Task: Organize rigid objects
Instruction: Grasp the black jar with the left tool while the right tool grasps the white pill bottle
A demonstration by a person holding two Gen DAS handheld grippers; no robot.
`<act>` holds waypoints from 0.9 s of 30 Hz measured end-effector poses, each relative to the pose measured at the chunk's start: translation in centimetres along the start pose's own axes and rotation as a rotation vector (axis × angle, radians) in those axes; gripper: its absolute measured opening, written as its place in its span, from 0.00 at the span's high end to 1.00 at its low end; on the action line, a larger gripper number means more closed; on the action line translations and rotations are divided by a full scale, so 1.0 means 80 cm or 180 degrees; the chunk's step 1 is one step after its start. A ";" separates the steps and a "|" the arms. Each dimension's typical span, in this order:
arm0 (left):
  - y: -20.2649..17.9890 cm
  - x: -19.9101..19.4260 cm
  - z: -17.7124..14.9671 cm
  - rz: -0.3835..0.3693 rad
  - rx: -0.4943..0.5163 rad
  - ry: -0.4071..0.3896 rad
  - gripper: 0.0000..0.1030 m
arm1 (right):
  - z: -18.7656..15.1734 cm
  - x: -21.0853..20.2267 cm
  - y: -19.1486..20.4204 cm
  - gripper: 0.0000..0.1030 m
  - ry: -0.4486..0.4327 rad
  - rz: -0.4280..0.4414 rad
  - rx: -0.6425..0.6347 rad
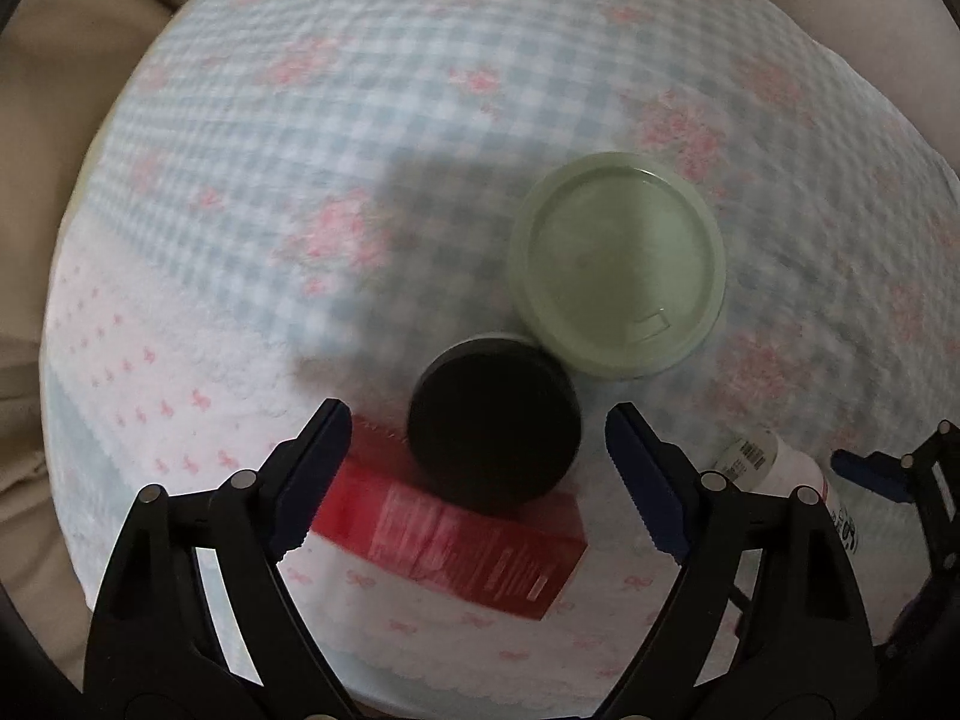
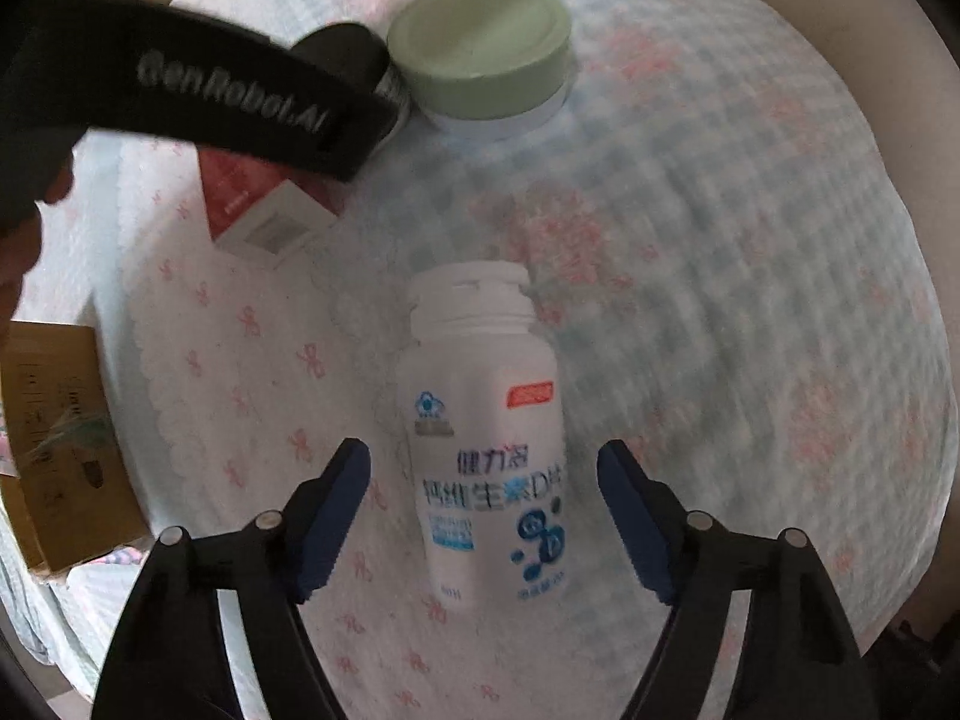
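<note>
Jaws of the right gripper [image 2: 483, 516] parted around a white bottle [image 2: 489, 438] lying flat, cap pointing away, pads clear of it, jaws of the left gripper [image 1: 478, 468] wide around a black jar [image 1: 495, 423], red box [image 1: 456, 531] beneath, green lid [image 1: 618, 264] beyond.

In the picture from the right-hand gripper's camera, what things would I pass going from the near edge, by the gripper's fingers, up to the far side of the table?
White bottle lying on the checked cloth, then red and white box, then green-lidded jar farthest away.
</note>
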State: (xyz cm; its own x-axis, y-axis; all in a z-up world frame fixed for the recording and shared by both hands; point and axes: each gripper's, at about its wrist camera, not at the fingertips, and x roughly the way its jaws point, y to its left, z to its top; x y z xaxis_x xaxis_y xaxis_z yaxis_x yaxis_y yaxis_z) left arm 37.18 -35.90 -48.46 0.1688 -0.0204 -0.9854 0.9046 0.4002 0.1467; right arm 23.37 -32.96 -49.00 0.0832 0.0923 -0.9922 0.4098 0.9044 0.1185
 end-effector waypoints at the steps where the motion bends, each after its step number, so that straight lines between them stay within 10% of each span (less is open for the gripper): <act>1: -0.001 0.003 0.000 0.0005 0.0020 0.0017 0.20 | 0.001 0.001 0.001 0.30 0.0008 -0.0007 0.0006; 6: -0.002 0.021 0.004 -0.0042 0.0072 0.0124 0.47 | 0.012 0.006 0.000 0.39 0.0040 -0.0029 0.0014; 10: -0.001 0.023 0.002 -0.0093 0.0089 0.0089 0.47 | 0.021 0.012 0.002 0.54 0.0054 0.0002 0.0008; 27: -0.004 -0.042 -0.012 -0.0090 -0.0260 -0.0055 0.48 | 0.032 -0.027 -0.027 0.55 -0.0092 0.0234 0.0097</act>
State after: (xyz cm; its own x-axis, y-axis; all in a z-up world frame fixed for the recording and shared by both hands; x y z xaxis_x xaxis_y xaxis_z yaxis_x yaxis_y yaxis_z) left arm 35.96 -35.10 -45.25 0.1510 -0.0482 -0.9874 0.8742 0.4727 0.1106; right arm 24.60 -36.18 -47.03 0.1402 0.1456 -0.9794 0.4291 0.8825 0.1926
